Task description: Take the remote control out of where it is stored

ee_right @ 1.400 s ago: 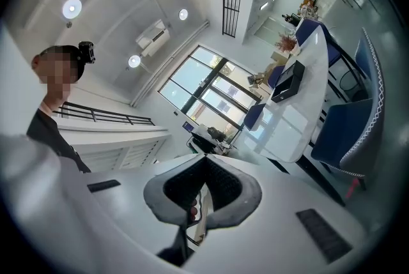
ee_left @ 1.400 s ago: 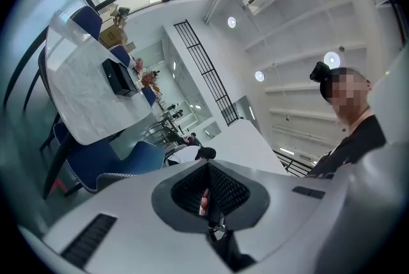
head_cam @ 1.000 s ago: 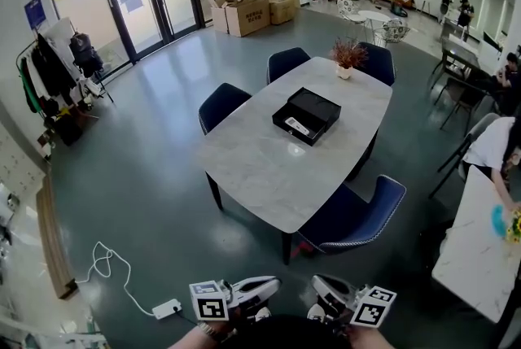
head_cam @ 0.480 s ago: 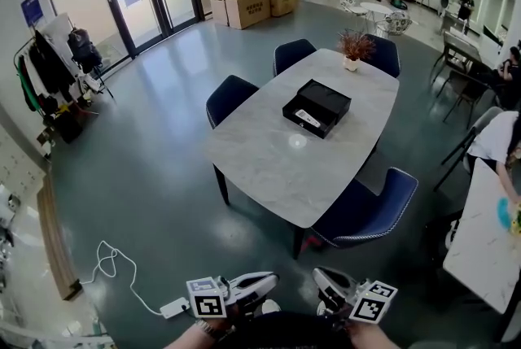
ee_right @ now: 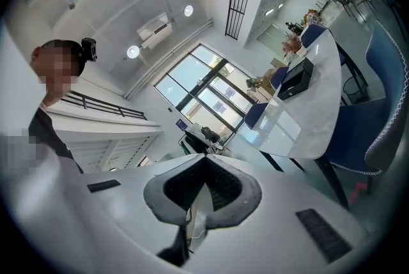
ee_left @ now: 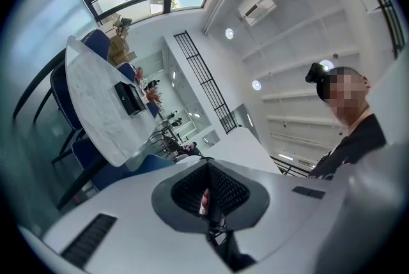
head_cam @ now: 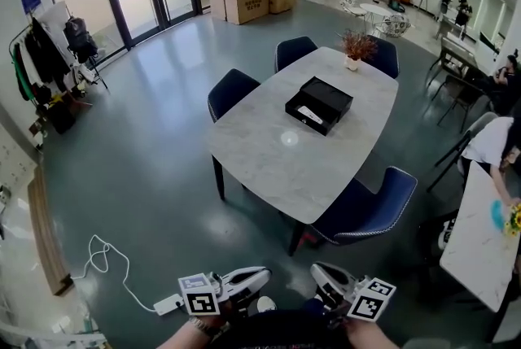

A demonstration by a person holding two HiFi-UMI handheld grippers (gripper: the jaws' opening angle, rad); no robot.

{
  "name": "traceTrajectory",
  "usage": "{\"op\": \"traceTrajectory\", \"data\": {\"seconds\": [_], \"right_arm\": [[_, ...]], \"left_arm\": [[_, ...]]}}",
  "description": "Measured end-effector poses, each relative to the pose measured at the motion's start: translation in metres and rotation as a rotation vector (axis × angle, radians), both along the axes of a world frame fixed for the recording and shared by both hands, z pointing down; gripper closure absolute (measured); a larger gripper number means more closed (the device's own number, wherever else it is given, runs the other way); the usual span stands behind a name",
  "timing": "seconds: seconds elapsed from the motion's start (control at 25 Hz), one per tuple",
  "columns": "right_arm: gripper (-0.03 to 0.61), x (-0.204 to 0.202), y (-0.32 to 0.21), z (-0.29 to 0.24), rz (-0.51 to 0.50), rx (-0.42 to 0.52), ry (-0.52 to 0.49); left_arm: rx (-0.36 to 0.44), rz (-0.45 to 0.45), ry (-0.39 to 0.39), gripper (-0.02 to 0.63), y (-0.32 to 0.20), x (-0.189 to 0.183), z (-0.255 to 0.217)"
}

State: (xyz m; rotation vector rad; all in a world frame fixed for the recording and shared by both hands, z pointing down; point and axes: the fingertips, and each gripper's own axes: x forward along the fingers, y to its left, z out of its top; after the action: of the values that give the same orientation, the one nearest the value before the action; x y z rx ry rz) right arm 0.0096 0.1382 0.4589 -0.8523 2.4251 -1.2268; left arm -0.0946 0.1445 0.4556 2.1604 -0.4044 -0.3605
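Jaws meet, empty, on left gripper [head_cam: 262, 274] and right gripper [head_cam: 317, 271]; pale slim remote control [head_cam: 309, 115] lies in black rectangular box [head_cam: 335, 99].

The view shifted. The marble table [head_cam: 277, 168] and the open black box [head_cam: 328, 94] on it moved a little to the right and upward in the head view. The coat rack [head_cam: 45, 63] slid nearer the left edge. The left gripper [head_cam: 259, 276] drifted slightly leftward.
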Motion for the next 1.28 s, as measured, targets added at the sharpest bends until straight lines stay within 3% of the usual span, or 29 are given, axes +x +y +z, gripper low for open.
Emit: {"op": "traceTrajectory", "data": {"seconds": [0.28,0.52,0.68,1.28], "right_arm": [[0.572,-0.006,-0.008,-0.013,-0.012,0.028,-0.003],[0.572,-0.011,-0.025,-0.011,-0.059,0.032,0.014],[0.572,-0.007,-0.042,-0.012,-0.097,0.022,-0.027],[0.572,0.044,-0.176,-0.009,-0.144,0.016,-0.035]], "left_arm": [[0.011,-0.016,0.006,0.609,0.001,-0.008,-0.005],[0.008,-0.083,0.007,0.609,-0.009,-0.016,-0.005],[0.008,-0.122,0.001,0.609,-0.020,-0.012,-0.007],[-0.037,-0.198,-0.014,0.609,-0.108,0.033,0.008]]}}
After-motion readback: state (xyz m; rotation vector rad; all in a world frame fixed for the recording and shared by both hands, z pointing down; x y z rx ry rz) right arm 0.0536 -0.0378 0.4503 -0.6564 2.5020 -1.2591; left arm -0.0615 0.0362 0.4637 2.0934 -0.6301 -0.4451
